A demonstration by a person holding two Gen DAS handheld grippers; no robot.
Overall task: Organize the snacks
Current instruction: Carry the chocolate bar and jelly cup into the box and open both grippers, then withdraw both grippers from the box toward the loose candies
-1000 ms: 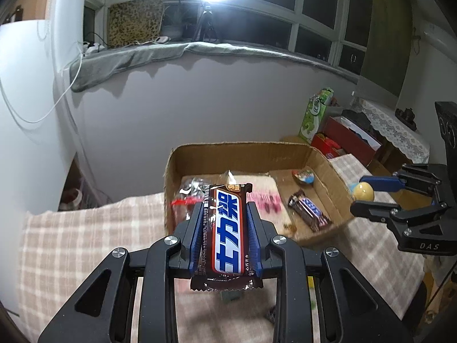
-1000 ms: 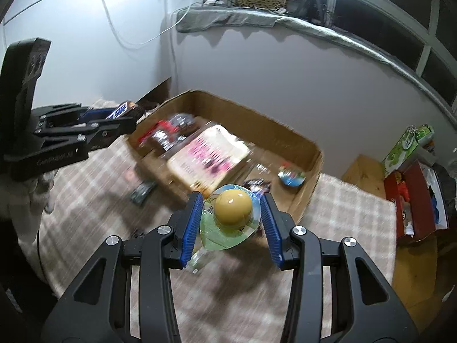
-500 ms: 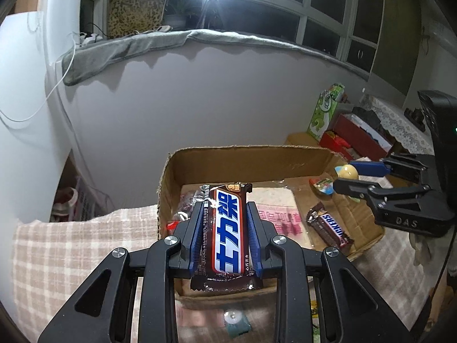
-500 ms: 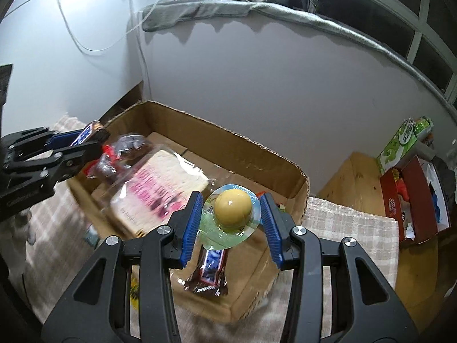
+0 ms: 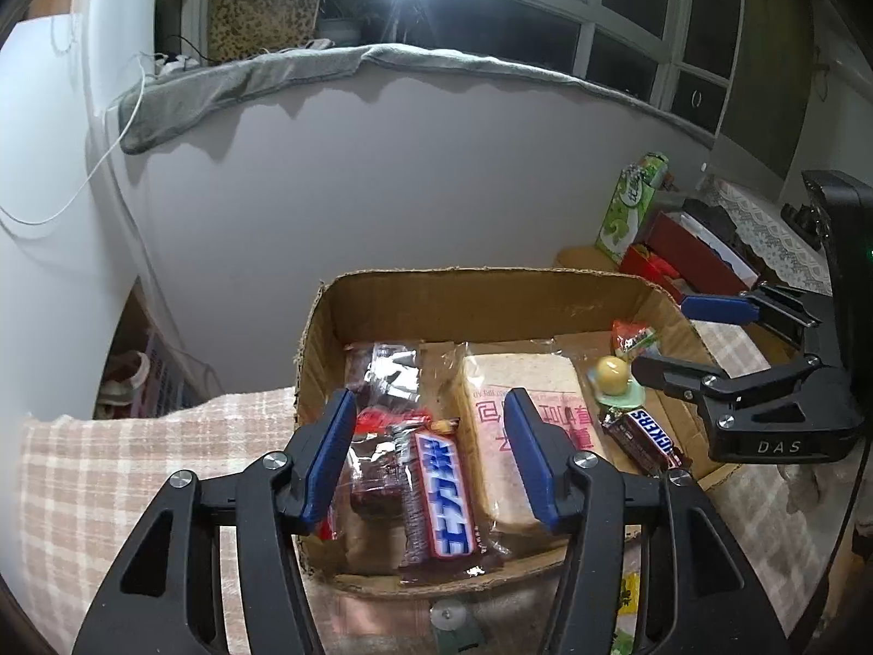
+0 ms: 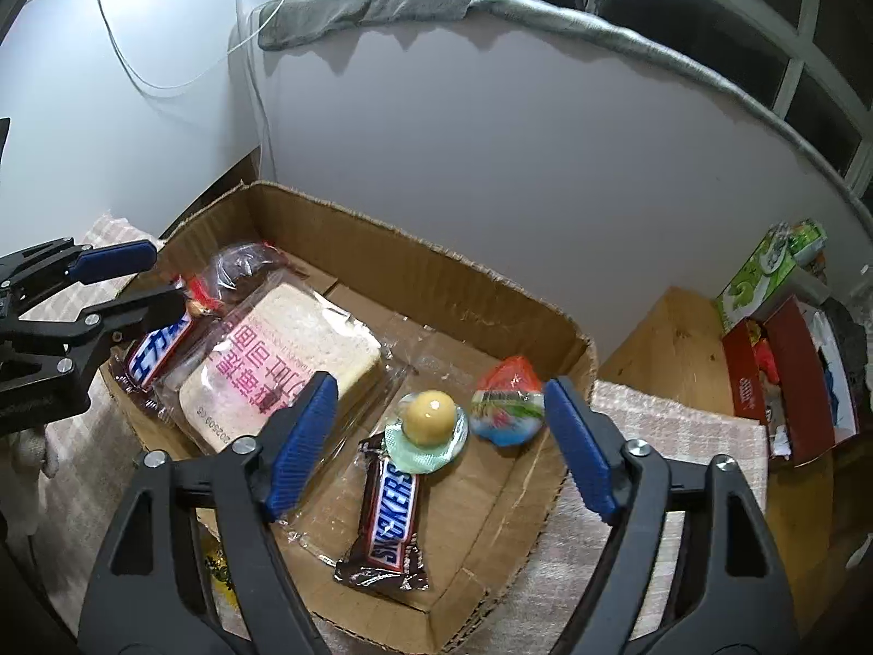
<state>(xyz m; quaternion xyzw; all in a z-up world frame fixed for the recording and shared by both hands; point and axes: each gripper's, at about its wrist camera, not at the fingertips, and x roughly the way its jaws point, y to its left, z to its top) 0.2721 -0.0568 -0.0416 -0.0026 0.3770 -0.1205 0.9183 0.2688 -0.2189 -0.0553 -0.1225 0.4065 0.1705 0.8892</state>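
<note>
A shallow cardboard box (image 5: 469, 300) (image 6: 436, 273) sits on a checked cloth. My left gripper (image 5: 428, 453) is open above the box's near left corner; the Snickers bar with Chinese lettering (image 5: 442, 496) (image 6: 155, 352) lies below it on a clear bag of dark snacks (image 5: 382, 382). My right gripper (image 6: 436, 442) is open above the box's right part; the yellow jelly cup (image 6: 428, 423) (image 5: 614, 379) lies under it, beside a second Snickers bar (image 6: 390, 518) (image 5: 644, 439). A wrapped bread slice (image 6: 283, 360) (image 5: 524, 409) fills the middle.
A red-and-blue jelly cup (image 6: 507, 404) lies at the box's right end. A green carton (image 6: 764, 267) and a red box (image 6: 785, 376) stand on a wooden stand (image 6: 671, 349) to the right. A small snack lies on the cloth (image 5: 453, 622) in front of the box.
Both grippers moved over the box and opened. The left one let go of the Snickers bar, the right one let go of the yellow jelly cup; both now lie in the box.
</note>
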